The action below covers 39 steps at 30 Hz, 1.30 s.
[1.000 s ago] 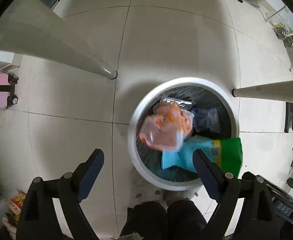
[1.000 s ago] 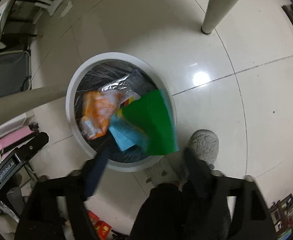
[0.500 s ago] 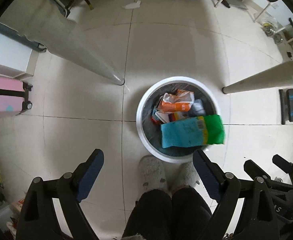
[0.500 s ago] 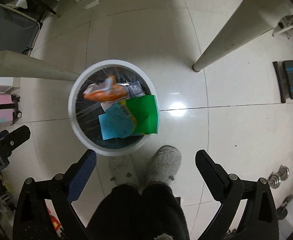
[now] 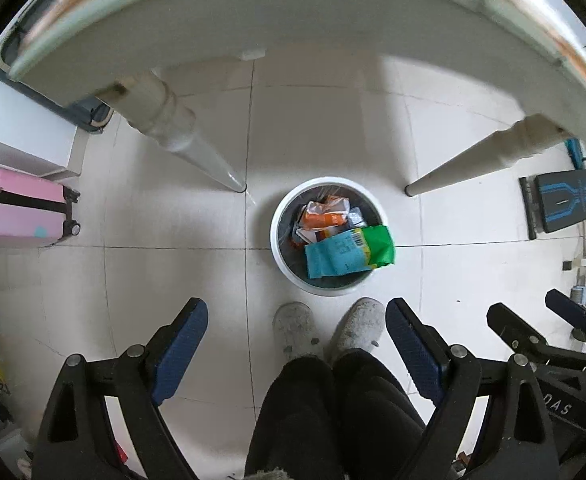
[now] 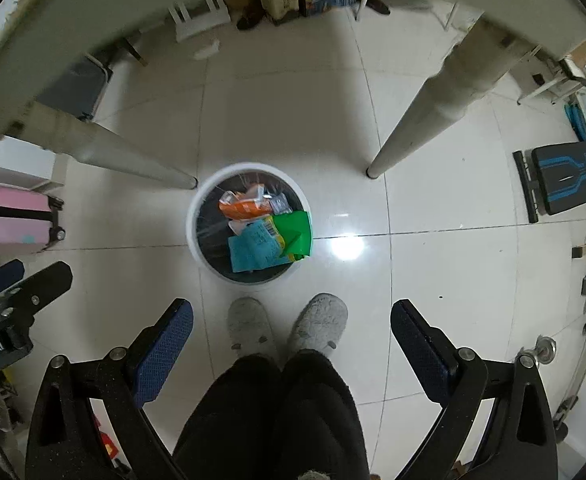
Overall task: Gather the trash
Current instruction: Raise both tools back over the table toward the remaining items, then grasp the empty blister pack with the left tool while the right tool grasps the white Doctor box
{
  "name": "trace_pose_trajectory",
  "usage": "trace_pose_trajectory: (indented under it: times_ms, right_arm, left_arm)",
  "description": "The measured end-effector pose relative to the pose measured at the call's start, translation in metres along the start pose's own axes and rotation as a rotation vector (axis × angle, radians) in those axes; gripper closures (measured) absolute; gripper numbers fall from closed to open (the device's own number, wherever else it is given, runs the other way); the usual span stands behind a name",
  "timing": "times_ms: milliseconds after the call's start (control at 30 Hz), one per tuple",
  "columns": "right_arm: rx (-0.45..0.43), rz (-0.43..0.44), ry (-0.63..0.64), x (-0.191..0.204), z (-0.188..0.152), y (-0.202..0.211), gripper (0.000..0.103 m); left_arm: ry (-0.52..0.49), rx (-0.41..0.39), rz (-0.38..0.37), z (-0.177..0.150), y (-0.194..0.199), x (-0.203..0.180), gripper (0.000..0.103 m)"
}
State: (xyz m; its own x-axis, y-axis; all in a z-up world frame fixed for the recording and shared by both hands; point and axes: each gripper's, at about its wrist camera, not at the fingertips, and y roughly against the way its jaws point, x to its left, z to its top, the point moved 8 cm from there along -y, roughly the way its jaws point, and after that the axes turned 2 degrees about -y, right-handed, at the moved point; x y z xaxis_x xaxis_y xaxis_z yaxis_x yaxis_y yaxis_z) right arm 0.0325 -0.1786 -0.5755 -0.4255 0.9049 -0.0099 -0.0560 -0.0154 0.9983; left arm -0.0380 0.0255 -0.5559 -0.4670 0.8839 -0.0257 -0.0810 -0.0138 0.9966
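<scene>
1. Wrappers fill the white trash bin (image 5: 279,240) on the tiled floor, seen from above between two table legs: an orange packet (image 5: 322,219) toward 12 o'clock, a green-and-teal bag (image 5: 347,254) at 4 o'clock, its green end draped over the rim.
2. The left gripper (image 5: 296,338) and right gripper (image 6: 291,334) both hang spread wide with nothing between the pads, pointing down over the person's grey slippers (image 6: 319,324).
3. A pale scrap (image 6: 207,50) lies on the floor at 12 o'clock, beyond the table; it looks like trash not yet collected.
</scene>
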Motion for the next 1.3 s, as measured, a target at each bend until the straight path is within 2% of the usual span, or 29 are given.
trace_pose_trajectory:
  times_ms: [300,500,600,633,767,867,1000,1100,1133,1167,1233,1300]
  right_arm:
    - [-0.072,0.023,-0.007,0.009,-0.005,0.132,0.003]
    - [-0.093,0.029,0.006,0.018,-0.006,0.196,0.003]
    - [-0.083,0.072,-0.024,0.024,0.003,0.22,0.003]
    - [-0.082,0.085,-0.032,0.025,0.008,0.227,0.003]
    - [-0.068,0.137,-0.041,0.034,0.048,0.247,0.003]
    - [-0.072,0.15,-0.012,0.039,0.096,0.254,0.003]
    - [-0.093,0.099,0.083,0.041,0.178,0.263,0.003]
    - [-0.08,0.044,0.189,0.041,0.258,0.259,0.003]
    - [-0.081,0.019,0.239,0.042,0.298,0.257,0.003]
    - [-0.078,0.004,0.279,0.043,0.322,0.253,0.003]
    - [-0.082,-0.059,0.373,0.046,0.401,0.245,0.003]
    - [-0.071,-0.095,0.448,0.048,0.461,0.234,0.003]
  left_arm:
    - [-0.029,-0.071,-0.03,-0.005,0.099,-0.006,0.012]
    - [-0.021,-0.124,-0.056,0.004,0.148,-0.005,0.012]
    - [0.006,-0.176,-0.059,0.022,0.173,0.004,0.011]
    - [0.017,-0.19,-0.061,0.03,0.179,0.006,0.0]
    - [0.062,-0.282,-0.036,0.087,0.202,0.018,0.0]
    - [0.088,-0.329,0.02,0.125,0.214,0.028,0.0]
    - [0.165,-0.354,0.089,0.188,0.215,0.038,0.0]
    - [0.233,-0.344,0.115,0.248,0.205,0.035,0.0]
    - [0.262,-0.336,0.124,0.272,0.2,0.033,0.0]
    - [0.289,-0.329,0.139,0.297,0.193,0.032,0.0]
    - [0.34,-0.3,0.159,0.331,0.182,0.029,0.0]
    - [0.403,-0.259,0.153,0.368,0.167,0.029,0.0]
